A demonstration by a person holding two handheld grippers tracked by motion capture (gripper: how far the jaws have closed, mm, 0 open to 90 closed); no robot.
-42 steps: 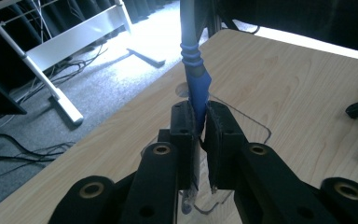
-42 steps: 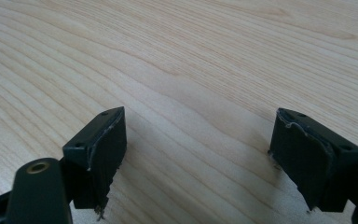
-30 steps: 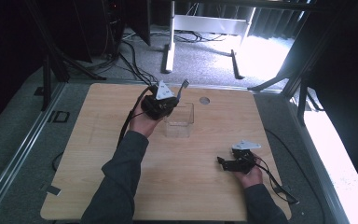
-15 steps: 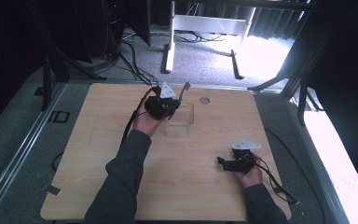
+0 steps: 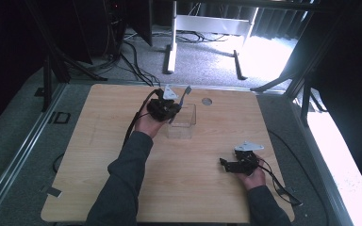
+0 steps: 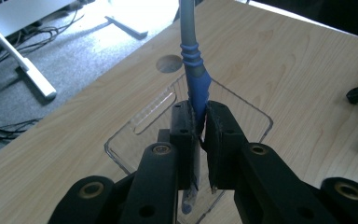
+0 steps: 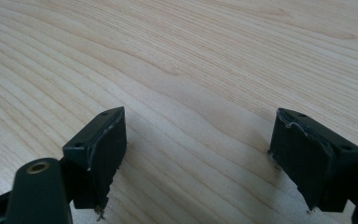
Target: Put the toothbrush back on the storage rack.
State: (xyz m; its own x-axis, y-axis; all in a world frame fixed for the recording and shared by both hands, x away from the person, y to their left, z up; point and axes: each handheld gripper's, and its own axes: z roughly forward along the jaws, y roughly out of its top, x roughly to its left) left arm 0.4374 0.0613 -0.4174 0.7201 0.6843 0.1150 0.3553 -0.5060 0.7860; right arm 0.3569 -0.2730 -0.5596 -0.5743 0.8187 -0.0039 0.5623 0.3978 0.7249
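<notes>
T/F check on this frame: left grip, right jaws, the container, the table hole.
1. The left gripper is shut on the blue-handled utensil. True.
2. The right gripper holds a utensil too. False: its jaws stand open over bare table.
3. The clear container lies under the left gripper. True.
4. The container is opaque black. False: it is see-through.
5. The round hole in the table is beyond the container. True.

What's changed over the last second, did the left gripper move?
The left gripper, shut on the blue-handled utensil, has moved right and down over the clear container. The right gripper has stayed open, resting on the table; the container has not moved.
</notes>
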